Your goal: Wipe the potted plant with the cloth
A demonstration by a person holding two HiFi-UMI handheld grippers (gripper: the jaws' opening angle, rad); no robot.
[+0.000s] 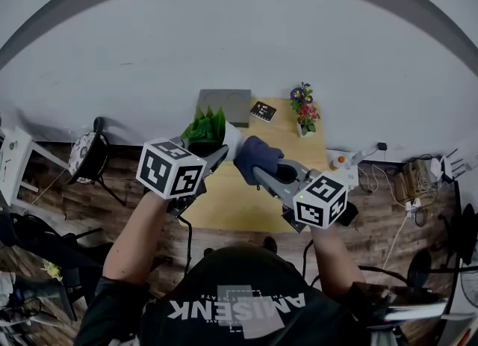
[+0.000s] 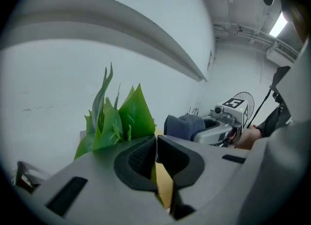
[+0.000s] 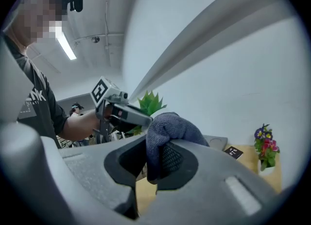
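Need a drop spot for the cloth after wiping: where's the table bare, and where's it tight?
Bare: the near half of the table, this side of the cloth, and the strip between the cloth and the flower pot. Crowded: the far edge, with the grey mat, black card and potted plant.

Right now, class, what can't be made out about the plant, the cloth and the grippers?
Potted plant's pot: left gripper view, the left gripper's body covers it.
Whether its closed jaws pinch a leaf: same view, only a green sliver shows.
Cloth's lower end: right gripper view, buried between the right gripper's jaws.
Black card's print: head view, too small.
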